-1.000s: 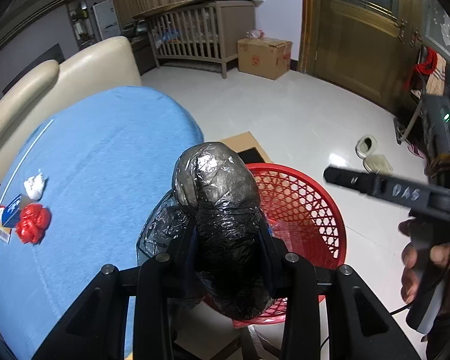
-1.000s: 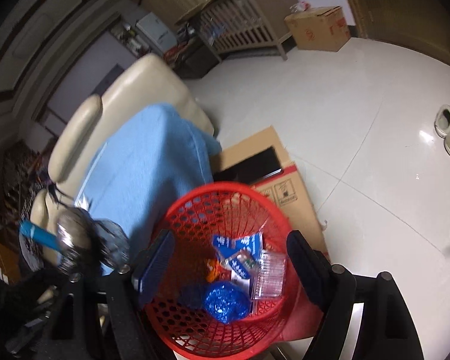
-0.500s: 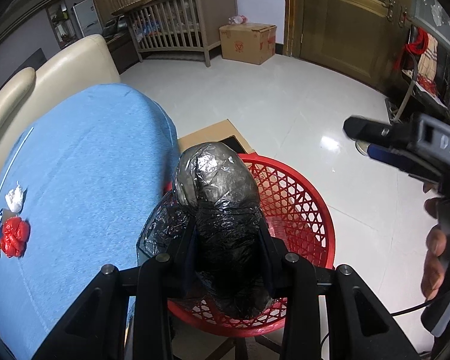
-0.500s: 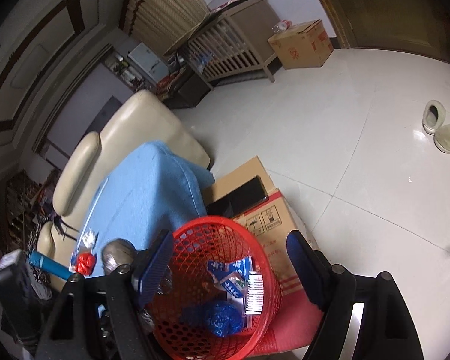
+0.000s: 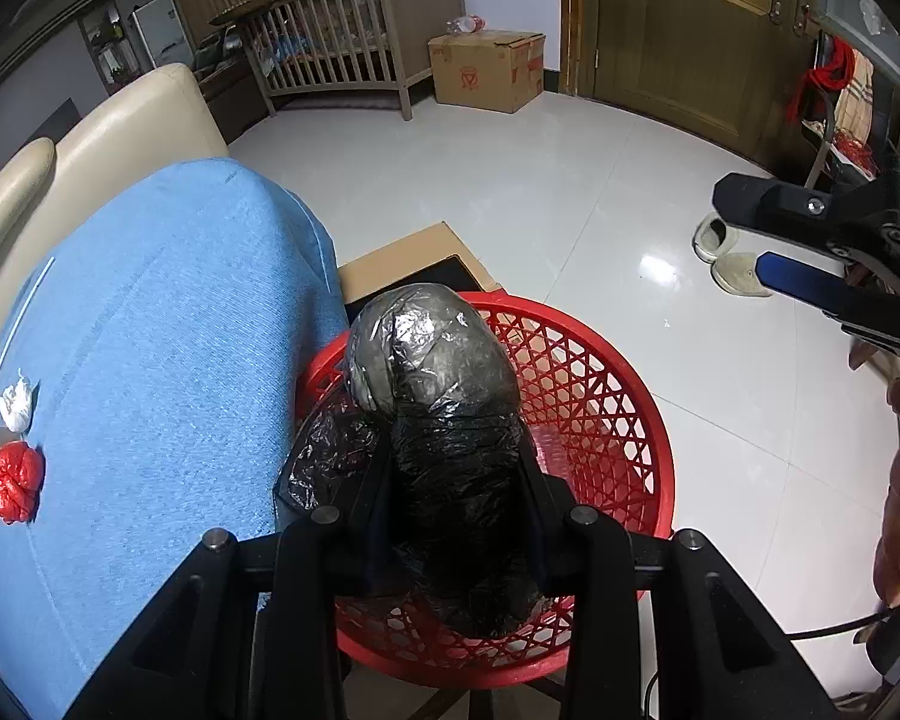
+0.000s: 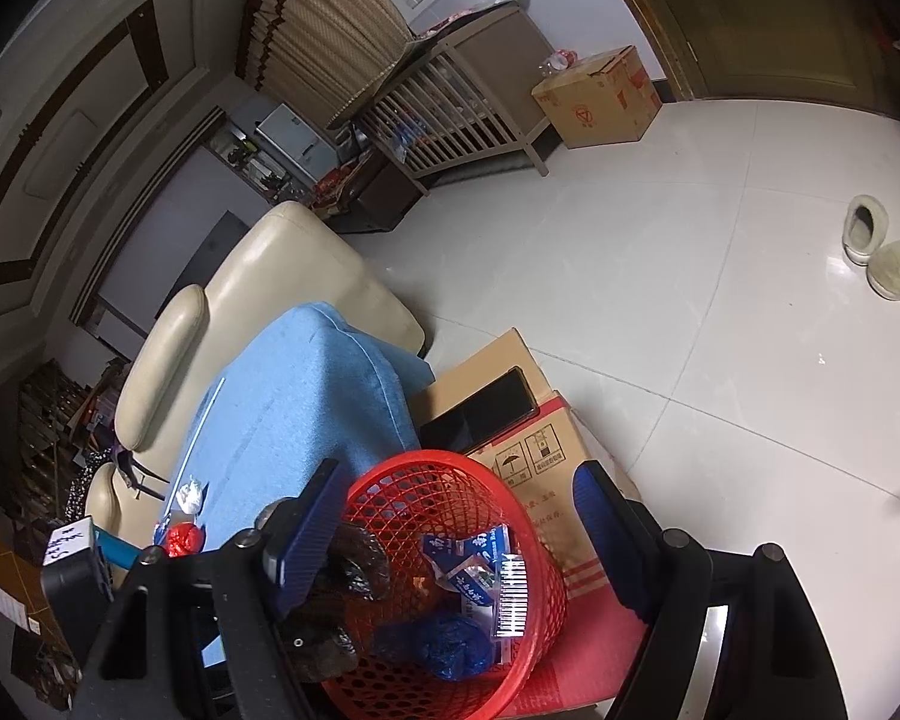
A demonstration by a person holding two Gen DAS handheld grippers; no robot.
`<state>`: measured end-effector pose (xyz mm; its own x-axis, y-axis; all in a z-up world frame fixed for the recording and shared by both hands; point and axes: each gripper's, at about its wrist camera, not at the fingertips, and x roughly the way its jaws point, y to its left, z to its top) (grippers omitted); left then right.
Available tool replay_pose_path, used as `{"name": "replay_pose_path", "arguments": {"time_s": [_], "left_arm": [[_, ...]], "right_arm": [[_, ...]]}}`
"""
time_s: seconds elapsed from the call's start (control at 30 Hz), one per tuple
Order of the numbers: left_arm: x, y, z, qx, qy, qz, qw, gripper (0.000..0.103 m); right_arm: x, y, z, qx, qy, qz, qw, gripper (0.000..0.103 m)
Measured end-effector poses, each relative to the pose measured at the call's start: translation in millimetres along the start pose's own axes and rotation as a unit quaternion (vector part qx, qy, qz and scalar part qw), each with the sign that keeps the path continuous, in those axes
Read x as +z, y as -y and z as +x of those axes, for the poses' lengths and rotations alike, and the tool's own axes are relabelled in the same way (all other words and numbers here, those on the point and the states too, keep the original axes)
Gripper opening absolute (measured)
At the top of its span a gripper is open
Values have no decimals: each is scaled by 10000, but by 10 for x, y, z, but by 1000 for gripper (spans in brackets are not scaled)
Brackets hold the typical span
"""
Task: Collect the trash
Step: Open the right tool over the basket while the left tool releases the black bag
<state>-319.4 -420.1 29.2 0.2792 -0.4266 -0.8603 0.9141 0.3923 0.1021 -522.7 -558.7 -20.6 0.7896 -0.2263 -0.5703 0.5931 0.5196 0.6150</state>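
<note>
My left gripper [image 5: 455,468] is shut on a crumpled black plastic bag [image 5: 432,372], held over the near-left part of a red mesh basket [image 5: 606,396]. In the right wrist view the bag [image 6: 354,564] hangs just inside the left rim of the basket [image 6: 426,468], which holds blue wrappers [image 6: 468,546] and a blue bag. My right gripper [image 6: 456,522] stands open above the basket with nothing between its fingers; it also shows at the right edge as the right gripper [image 5: 741,234]. A red crumpled scrap [image 5: 15,483] and a white tissue [image 5: 17,402] lie on the blue cloth [image 5: 150,330].
A cardboard box [image 6: 540,438] with a dark flat device [image 6: 480,414] on top stands behind the basket. A cream sofa [image 6: 282,276] runs along the blue cloth. Slippers [image 6: 876,252], a crib [image 5: 342,36] and another carton [image 5: 486,69] stand on the white tiled floor.
My left gripper has carried the black bag sideways and down over the basket. The right gripper has drawn back and tilted up, so the basket sits lower in its view.
</note>
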Motion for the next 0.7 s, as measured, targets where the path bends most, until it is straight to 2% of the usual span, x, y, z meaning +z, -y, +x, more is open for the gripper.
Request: {"name": "replay_pose_path", "arguments": {"time_s": [0.63,0.7], "left_arm": [[9,61,134,27,-76,110,9999,38],[7,78,158,14,-111,141,9998,41]], "right_arm": [[128,-145,-265,290,406,25,9988,81],[153,-201,-301,333,447,-14,9984,81]]}}
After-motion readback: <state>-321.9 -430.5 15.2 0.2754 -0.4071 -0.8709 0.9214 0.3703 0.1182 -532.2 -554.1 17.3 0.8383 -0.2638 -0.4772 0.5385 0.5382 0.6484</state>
